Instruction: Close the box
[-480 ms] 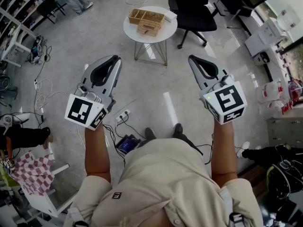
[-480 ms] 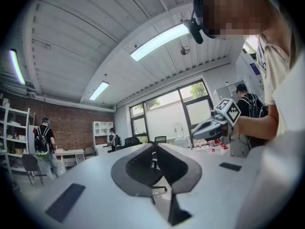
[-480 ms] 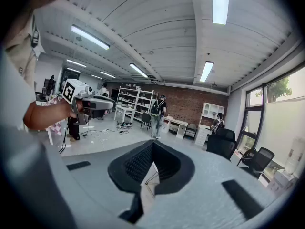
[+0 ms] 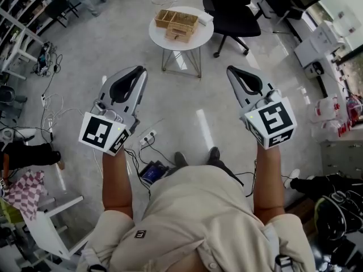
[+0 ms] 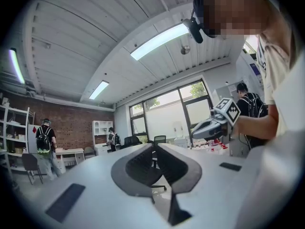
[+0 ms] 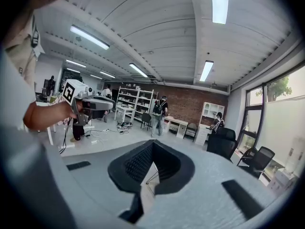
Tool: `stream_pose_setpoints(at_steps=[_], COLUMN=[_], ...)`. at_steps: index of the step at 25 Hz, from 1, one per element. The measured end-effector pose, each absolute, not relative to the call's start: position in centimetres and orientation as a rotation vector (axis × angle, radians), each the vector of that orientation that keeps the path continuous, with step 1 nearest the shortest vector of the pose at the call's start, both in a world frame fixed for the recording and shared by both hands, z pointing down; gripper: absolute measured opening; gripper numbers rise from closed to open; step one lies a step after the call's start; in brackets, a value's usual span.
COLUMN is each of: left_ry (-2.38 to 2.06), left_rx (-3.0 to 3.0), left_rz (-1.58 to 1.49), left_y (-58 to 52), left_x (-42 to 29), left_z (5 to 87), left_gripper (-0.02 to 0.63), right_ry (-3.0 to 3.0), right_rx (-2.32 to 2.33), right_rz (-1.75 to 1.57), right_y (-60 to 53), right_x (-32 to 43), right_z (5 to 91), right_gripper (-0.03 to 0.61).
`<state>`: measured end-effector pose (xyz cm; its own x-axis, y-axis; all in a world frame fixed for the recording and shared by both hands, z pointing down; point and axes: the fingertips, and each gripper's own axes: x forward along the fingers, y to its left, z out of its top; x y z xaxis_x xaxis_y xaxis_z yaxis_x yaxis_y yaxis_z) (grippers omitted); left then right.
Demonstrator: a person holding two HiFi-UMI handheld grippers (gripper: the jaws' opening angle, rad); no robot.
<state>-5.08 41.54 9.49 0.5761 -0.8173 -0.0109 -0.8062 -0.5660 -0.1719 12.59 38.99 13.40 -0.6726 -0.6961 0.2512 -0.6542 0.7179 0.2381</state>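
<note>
A wooden box (image 4: 177, 22) with open compartments stands on a small round white table (image 4: 198, 43) ahead of me, well beyond both grippers. My left gripper (image 4: 138, 69) is held up in the air at the left, jaws shut with nothing between them. At the right, my right gripper (image 4: 231, 69) is held the same way, shut and empty. The left gripper view shows its own closed jaws (image 5: 153, 146) and the right gripper (image 5: 209, 126) beside them. In the right gripper view its closed jaws (image 6: 152, 142) point toward the room, with the left gripper (image 6: 93, 102) alongside.
A black office chair (image 4: 232, 13) stands just right of the table. A power strip (image 4: 146, 137) and cables lie on the floor by my feet. A white chair (image 4: 51, 231) is at the lower left, and shelving (image 4: 17, 4) at the far left.
Both grippers keep the same raised, shut pose. The head view has shifted slightly, so the table sits a little higher in it.
</note>
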Motion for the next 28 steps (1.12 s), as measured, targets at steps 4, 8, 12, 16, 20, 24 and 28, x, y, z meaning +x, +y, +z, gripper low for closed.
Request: stream_pose_setpoints(at_steps=[4, 8, 12, 16, 20, 24, 28], left_ry=[1.367, 1.351, 1.326, 1.299, 1.283, 1.276, 1.310], left_rx=[-2.659, -2.675, -2.688, -2.700, -2.713, -2.723, -2.718], left_rz=[-0.107, -0.107, -0.099, -0.089, -0.089, -0.104, -0.128], left_y=[41.5, 41.4, 41.4, 41.3, 40.5, 39.4, 36.9], left_x=[-5.4, -6.0, -7.1, -8.1, -8.1, -7.1, -6.3], left_z=[9.7, 10.0, 10.3, 10.4, 10.8, 11.2, 11.8], left_gripper=[0.032, 0.032, 0.032, 0.032, 0.032, 0.032, 0.032], right_ry=[-2.596, -2.587, -2.607, -2.600, -2.588, -2.583, -2.599], right_rx=[1.062, 1.069, 1.099, 1.114, 1.119, 1.114, 1.093], right_rz=[-0.174, -0.166, -0.157, -0.161, -0.162, -0.154, -0.139], right_y=[39.1, 39.2, 39.2, 39.3, 38.8, 37.5, 34.9], right_x=[12.2, 11.6, 10.6, 9.6, 9.3, 9.9, 10.9], right_z=[13.4, 13.7, 13.7, 13.7, 14.0, 14.5, 15.1], right_gripper=[-0.009, -0.008, -0.006, -0.006, -0.006, -0.006, -0.006])
